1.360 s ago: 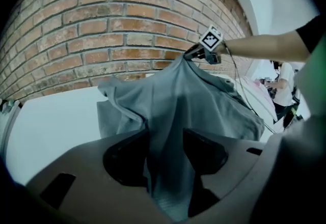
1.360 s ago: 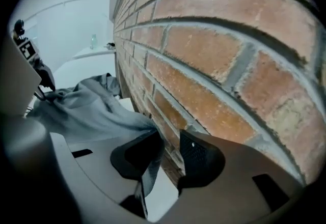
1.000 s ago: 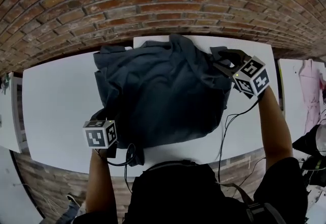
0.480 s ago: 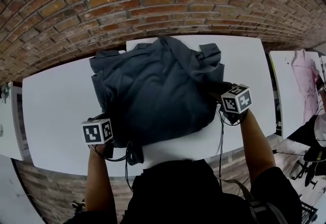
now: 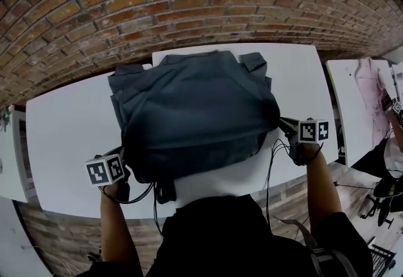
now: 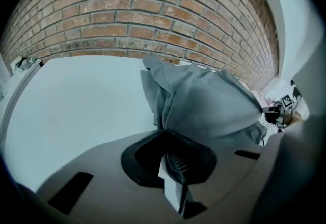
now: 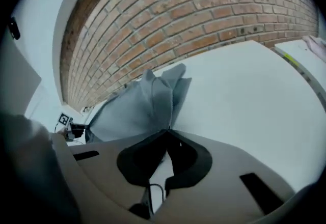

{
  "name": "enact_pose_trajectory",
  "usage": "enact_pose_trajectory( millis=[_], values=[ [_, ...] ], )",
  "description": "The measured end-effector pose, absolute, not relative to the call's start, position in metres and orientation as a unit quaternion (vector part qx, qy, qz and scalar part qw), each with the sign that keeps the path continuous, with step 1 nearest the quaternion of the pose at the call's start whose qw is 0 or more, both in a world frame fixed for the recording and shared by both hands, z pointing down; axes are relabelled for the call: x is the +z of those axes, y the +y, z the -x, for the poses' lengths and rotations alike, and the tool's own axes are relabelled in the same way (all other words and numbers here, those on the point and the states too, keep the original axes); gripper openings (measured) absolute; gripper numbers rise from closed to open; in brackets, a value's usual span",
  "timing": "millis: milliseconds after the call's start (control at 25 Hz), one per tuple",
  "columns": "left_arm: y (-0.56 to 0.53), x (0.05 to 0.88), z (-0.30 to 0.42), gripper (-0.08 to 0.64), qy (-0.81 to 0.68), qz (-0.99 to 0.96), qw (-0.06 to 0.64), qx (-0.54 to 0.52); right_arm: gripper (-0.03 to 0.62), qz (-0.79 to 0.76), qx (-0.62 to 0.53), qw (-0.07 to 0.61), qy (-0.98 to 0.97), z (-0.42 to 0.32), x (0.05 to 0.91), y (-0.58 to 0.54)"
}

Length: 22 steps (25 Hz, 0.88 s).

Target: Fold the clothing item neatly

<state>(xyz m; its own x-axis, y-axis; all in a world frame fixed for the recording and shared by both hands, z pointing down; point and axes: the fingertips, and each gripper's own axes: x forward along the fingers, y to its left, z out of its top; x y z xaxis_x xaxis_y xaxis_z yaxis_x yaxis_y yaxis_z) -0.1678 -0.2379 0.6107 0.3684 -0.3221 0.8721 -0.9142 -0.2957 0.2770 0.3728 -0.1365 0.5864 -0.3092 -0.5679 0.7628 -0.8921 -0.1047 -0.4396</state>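
A dark grey-blue garment [image 5: 195, 112] lies spread on the white table [image 5: 63, 124], stretched between the two grippers. My left gripper [image 5: 128, 167] is at its near-left corner, with the jaws just closed and the cloth [image 6: 204, 106] running into them [image 6: 165, 135]. My right gripper [image 5: 283, 123] is at the garment's near-right edge. Its jaws have just closed too, and a fold of the fabric [image 7: 140, 108] is pinched at their tips [image 7: 167, 132]. The far hem is bunched toward the brick wall.
A brick wall [image 5: 189, 5] runs behind the table. A second white table [image 5: 352, 112] at the right carries a pink cloth [image 5: 368, 87], with another person [image 5: 387, 162] beside it. Black cables [image 5: 272, 159] hang over the near edge.
The right gripper came from the garment's far-right corner toward me, down to the near-right edge, and rolled. The left gripper shifted a little left. The garment now lies flatter and wider.
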Motion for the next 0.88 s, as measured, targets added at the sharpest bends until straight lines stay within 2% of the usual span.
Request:
enact_pose_trajectory(
  millis=[160,280,440,560,640,720,800,880],
  values=[
    [-0.236,0.613,0.165,0.012,-0.425,-0.724,0.395,0.373,0.009,-0.552,0.488,0.151,-0.659,-0.369,0.591,-0.142],
    [-0.236,0.611,0.163,0.012,-0.422,-0.73,0.38,0.379,0.047,-0.566,0.467,0.129,-0.667,-0.383,0.573,-0.168],
    [-0.237,0.604,0.165,0.015,-0.421,-0.741,0.373,0.367,0.071,-0.605,0.417,0.142,-0.664,-0.397,0.553,-0.204],
    [-0.24,0.597,0.173,0.067,-0.431,-0.747,0.359,0.356,0.071,-0.592,0.366,0.166,-0.699,-0.366,0.537,-0.223],
    [-0.243,0.588,0.181,0.097,-0.449,-0.753,0.342,0.339,0.066,-0.594,0.32,0.152,-0.722,-0.345,0.52,-0.229],
    [-0.247,0.573,0.189,0.088,-0.477,-0.76,0.314,0.31,0.002,-0.601,0.275,0.121,-0.74,-0.325,0.497,-0.229],
    [-0.251,0.554,0.196,0.0,-0.502,-0.769,0.289,0.27,0.002,-0.612,0.24,0.091,-0.748,-0.307,0.474,-0.225],
    [-0.252,0.531,0.198,-0.002,-0.515,-0.783,0.273,0.218,0.002,-0.627,0.208,0.065,-0.748,-0.292,0.454,-0.218]
  ],
)
